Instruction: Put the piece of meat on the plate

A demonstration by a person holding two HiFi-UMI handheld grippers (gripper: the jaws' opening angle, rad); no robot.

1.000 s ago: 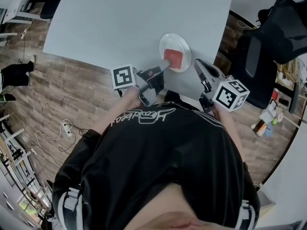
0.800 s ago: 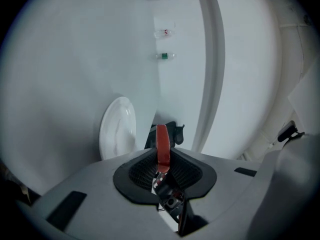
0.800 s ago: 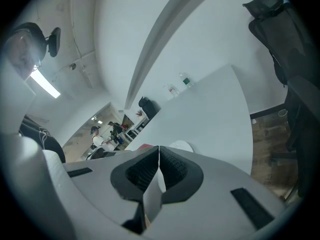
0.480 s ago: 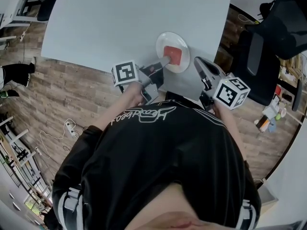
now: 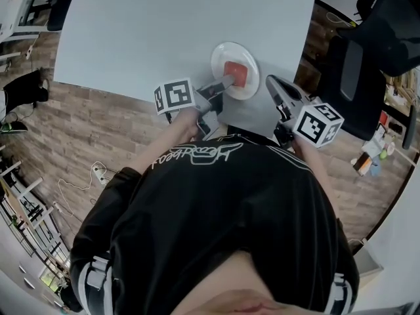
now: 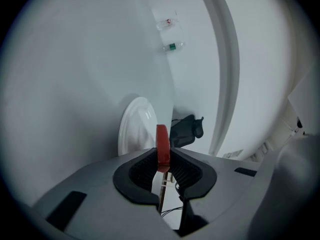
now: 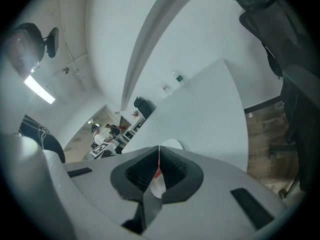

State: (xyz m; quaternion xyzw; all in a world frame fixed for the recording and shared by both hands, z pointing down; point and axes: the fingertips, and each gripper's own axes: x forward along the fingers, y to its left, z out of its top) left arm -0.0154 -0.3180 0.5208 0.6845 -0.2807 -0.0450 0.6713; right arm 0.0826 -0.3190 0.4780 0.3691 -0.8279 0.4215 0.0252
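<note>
A white plate [image 5: 218, 56] sits near the front edge of the pale table [image 5: 164, 25]. The flat red piece of meat [image 5: 237, 73] is over the plate's middle, with my left gripper [image 5: 227, 82] shut on its near edge. In the left gripper view the meat [image 6: 162, 145] stands on edge between the pads, with the plate [image 6: 134, 126] just beyond. I cannot tell whether the meat touches the plate. My right gripper [image 5: 271, 84] hovers just right of the plate, shut and empty. In its own view the right gripper [image 7: 158, 155] has its jaws met at the tips, with the plate [image 7: 174, 145] behind them.
A black office chair [image 5: 367, 51] stands right of the table, and shows again as the chair [image 7: 280, 44] in the right gripper view. Two small bottles [image 6: 170, 34] lie at the table's far end. Wooden floor surrounds the table, with cables at the left.
My left gripper has sunk towards the plate with the meat still clamped in it. The right gripper has stayed beside the plate, still shut.
</note>
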